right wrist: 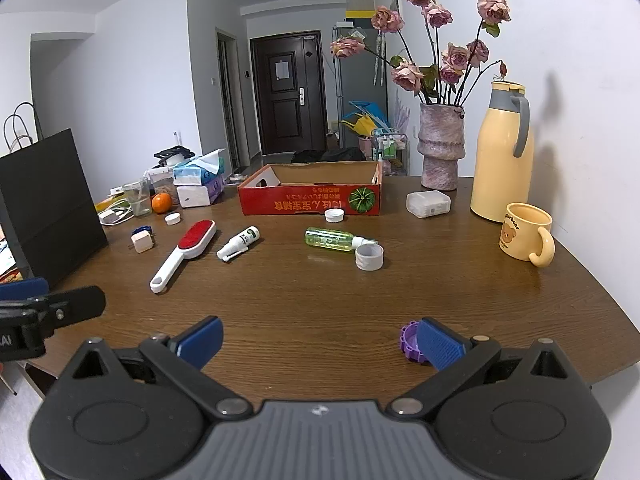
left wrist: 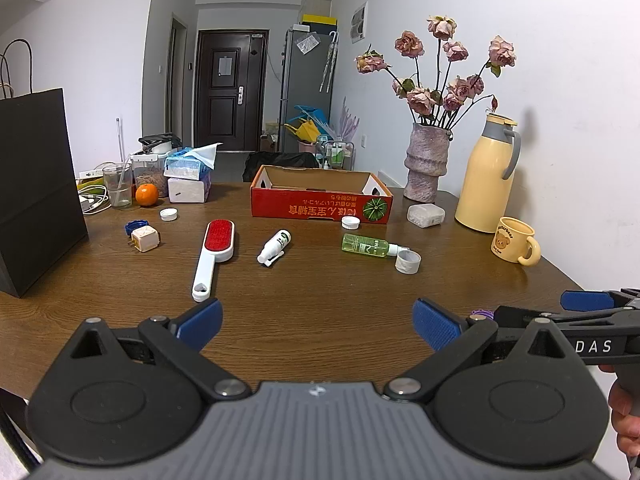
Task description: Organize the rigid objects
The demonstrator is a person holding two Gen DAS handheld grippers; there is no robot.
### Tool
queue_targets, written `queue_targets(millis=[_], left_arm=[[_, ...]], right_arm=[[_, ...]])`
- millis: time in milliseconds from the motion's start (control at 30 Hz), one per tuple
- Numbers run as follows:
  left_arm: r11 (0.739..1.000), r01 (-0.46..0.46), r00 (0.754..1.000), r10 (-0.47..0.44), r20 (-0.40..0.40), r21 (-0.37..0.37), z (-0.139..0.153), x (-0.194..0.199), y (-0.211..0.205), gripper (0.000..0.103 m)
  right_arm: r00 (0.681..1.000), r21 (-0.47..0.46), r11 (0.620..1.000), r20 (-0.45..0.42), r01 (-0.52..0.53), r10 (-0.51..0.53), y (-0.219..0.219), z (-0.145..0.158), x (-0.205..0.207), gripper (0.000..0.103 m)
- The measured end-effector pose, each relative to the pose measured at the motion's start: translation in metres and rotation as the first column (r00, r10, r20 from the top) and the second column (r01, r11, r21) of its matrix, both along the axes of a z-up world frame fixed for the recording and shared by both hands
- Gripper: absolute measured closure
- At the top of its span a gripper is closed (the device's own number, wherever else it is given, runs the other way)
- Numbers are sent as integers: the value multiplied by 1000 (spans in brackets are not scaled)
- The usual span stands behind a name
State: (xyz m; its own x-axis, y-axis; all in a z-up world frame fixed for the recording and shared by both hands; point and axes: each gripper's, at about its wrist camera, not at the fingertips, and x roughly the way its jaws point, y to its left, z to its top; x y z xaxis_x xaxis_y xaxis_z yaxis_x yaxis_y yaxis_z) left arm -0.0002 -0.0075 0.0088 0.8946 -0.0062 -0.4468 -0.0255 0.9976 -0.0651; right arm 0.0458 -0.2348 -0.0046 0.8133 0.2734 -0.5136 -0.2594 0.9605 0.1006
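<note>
Rigid objects lie loose across the wooden table [left wrist: 320, 320], none yet in the red cardboard box [left wrist: 320, 204], which sits open-topped at the far middle and is presumably your bin. Nearest it: a white cap [left wrist: 351, 222] touching its front wall. In front, a green spray bottle [left wrist: 366, 245] on its side, nozzle against a grey ring-shaped cap [left wrist: 408, 261]. Centre: small white spray bottle [left wrist: 274, 248], lying flat. Left of that, the red-and-white lint brush [left wrist: 212, 258], handle toward you. Further left, a white plug adapter [left wrist: 144, 239] and another white cap [left wrist: 168, 214].

Your left gripper [left wrist: 318, 322] hangs wide open over bare table, holding nothing. Your right gripper [right wrist: 320, 340] is equally spread and empty; a purple toothed cap [right wrist: 410, 341] sits beside its right finger, partly hidden, not between the pads.
</note>
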Motion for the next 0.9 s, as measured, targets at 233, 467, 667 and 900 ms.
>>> queue_targets(millis=[233,467,667,900], left_arm=[[1000,0,1000,0,0,0,0,0,1,0],[1000,-6,1000,6,-3,-5,-3,2,3,0],[1000,-24,1000,23,-14,-11,-10,9,9,0],[999,-33,999,32,-34,-32,-20,24,16,0]], right_arm=[[1000,-3,1000,1,4,-4,-3,-1,0,0],[1000,-22,1000,2,18,-18,-3,-6,3,0],[999,-33,999,-11,32,-32,-6,-13,10,0],[998,-39,997,-33,60,-62,-13,-23,24,0]])
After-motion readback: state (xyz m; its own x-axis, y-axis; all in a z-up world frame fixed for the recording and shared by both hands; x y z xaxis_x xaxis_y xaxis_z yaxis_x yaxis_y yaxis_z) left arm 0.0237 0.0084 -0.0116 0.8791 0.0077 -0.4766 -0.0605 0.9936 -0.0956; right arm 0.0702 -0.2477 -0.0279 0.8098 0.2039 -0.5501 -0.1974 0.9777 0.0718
